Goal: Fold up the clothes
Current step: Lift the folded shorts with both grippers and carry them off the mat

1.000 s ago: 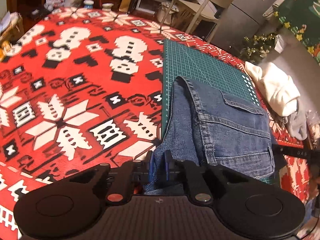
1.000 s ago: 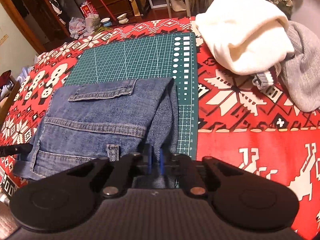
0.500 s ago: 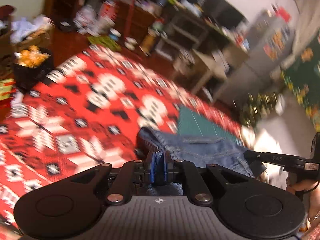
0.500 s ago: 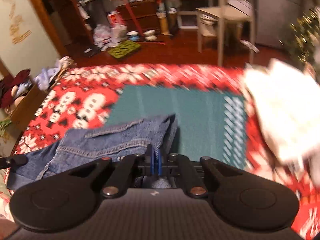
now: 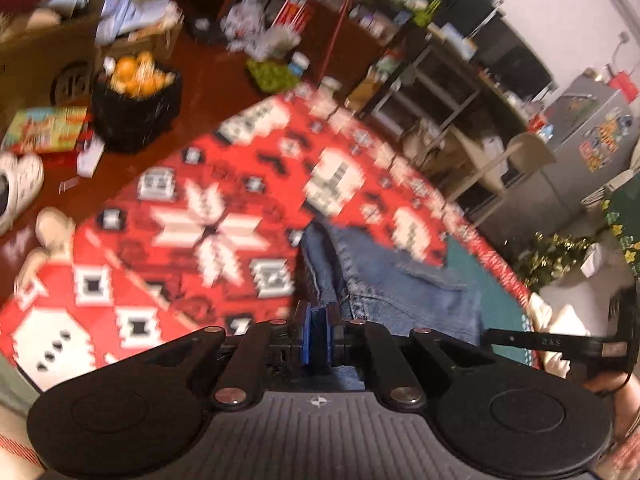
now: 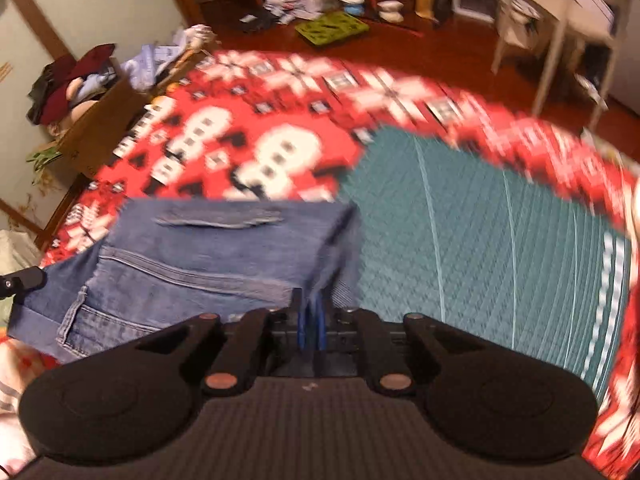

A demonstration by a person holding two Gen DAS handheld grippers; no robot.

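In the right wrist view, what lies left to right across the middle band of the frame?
Cardboard box → folded jeans → green cutting mat → red patterned cloth at the right edge.

Pretty cluttered room: dark red wood floor [image 6: 440, 52], pale chair [image 6: 560, 20], sticker-covered fridge [image 5: 592, 136], black shelving [image 5: 460, 60], cardboard box [image 6: 104, 128] against a greenish wall [image 6: 52, 8]. Dim warm light.

Left gripper [image 5: 317, 334] clamped on a blue denim edge, folded jeans [image 5: 404, 280] trailing forward over red patterned cloth [image 5: 208, 236] and green mat [image 5: 496, 292]. Right gripper [image 5: 536, 342] at right edge, blurred.
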